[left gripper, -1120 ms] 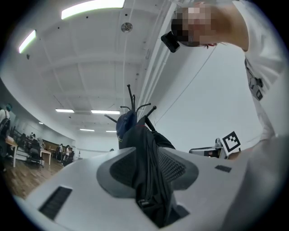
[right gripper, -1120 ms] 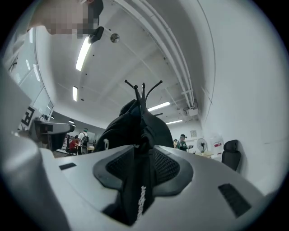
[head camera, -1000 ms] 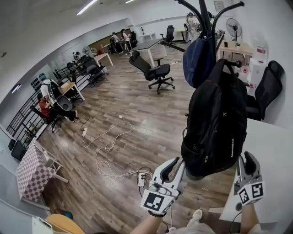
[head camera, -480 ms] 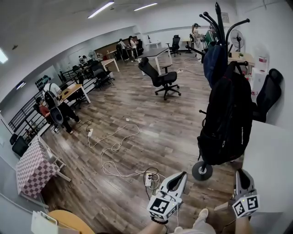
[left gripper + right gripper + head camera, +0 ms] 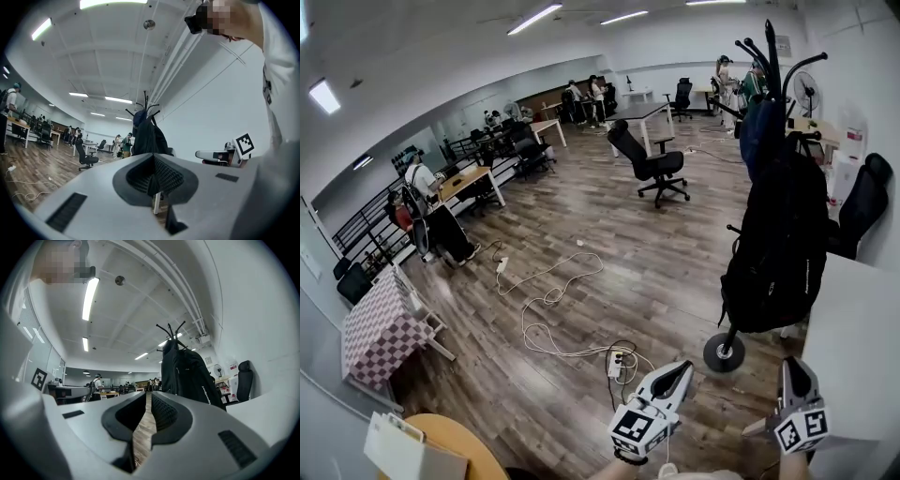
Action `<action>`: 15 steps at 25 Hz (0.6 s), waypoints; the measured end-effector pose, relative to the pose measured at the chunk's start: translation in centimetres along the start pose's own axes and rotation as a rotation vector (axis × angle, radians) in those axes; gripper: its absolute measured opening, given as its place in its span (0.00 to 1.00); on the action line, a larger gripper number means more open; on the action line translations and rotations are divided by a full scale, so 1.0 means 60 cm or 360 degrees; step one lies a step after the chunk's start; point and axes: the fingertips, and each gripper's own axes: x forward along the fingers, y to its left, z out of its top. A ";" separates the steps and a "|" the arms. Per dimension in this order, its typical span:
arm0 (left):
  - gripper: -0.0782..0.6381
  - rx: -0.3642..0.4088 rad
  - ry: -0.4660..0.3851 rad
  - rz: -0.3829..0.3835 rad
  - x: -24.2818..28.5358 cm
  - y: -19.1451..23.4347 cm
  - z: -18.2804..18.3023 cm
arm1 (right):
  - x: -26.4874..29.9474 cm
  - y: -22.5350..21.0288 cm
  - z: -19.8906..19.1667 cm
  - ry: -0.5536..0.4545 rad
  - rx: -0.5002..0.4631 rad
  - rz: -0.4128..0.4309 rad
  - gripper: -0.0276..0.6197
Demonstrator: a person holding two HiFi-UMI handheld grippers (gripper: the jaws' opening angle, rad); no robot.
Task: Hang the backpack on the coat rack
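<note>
- The left gripper (image 5: 153, 159) is holding its jaws pressed together, with nothing caught between the ribbed pads.
- The right gripper (image 5: 147, 397) is keeping a narrow slit between its jaws, which have just been closing; only the wooden floor (image 5: 609, 244) is showing through the gap.
- Both grippers are sitting low at the near edge of the head view, side by side and pointing toward the coat rack (image 5: 772, 58), well apart from it.
- The backpack (image 5: 780, 248) is hanging on that rack, its top up among the curved black prongs and its bottom dangling clear of the floor above the round base (image 5: 724, 352).
- It is looking plain black, long and full, sagging straight down along the pole; a line of small white lettering is running down its side in the right gripper view.
- A dark blue bag (image 5: 761, 124) is hanging higher on the same rack, just behind the backpack's top.
- A white worktop (image 5: 862, 337) is standing just beside the rack on the right.
- A white cable (image 5: 551, 298) is lying looped across the floor, and a black office chair (image 5: 654, 165) is standing farther off.
</note>
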 end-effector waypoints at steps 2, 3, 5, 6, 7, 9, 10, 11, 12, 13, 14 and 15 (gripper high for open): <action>0.12 -0.0002 0.0009 0.0003 0.009 -0.019 -0.001 | -0.011 -0.005 0.007 -0.0006 0.0004 0.0027 0.11; 0.12 -0.0007 0.0011 -0.0001 0.017 -0.030 -0.003 | -0.019 -0.009 0.011 -0.0007 0.0010 0.0036 0.11; 0.12 -0.0025 0.0016 -0.0016 0.038 -0.054 -0.007 | -0.038 -0.023 0.016 -0.0009 0.0035 0.0040 0.11; 0.12 -0.0033 0.0019 -0.0028 0.051 -0.067 -0.009 | -0.048 -0.034 0.017 -0.0014 0.0055 0.0037 0.11; 0.12 -0.0038 0.0022 -0.0039 0.064 -0.081 -0.012 | -0.057 -0.045 0.016 -0.0020 0.0076 0.0034 0.11; 0.12 -0.0047 0.0027 -0.0065 0.090 -0.110 -0.018 | -0.071 -0.068 0.012 -0.0027 0.0112 0.0030 0.11; 0.12 -0.0053 0.0025 -0.0079 0.102 -0.125 -0.020 | -0.080 -0.077 0.011 -0.0026 0.0121 0.0032 0.11; 0.12 -0.0057 0.0022 -0.0093 0.112 -0.141 -0.021 | -0.089 -0.085 0.011 -0.0020 0.0124 0.0038 0.11; 0.12 -0.0058 0.0021 -0.0105 0.121 -0.158 -0.022 | -0.099 -0.092 0.012 -0.0011 0.0125 0.0049 0.11; 0.12 -0.0056 0.0024 -0.0117 0.130 -0.175 -0.023 | -0.110 -0.097 0.014 0.0001 0.0127 0.0067 0.11; 0.12 -0.0052 0.0030 -0.0129 0.137 -0.193 -0.023 | -0.121 -0.100 0.015 0.0014 0.0131 0.0090 0.11; 0.12 -0.0047 0.0041 -0.0140 0.144 -0.211 -0.023 | -0.133 -0.101 0.017 0.0030 0.0134 0.0118 0.11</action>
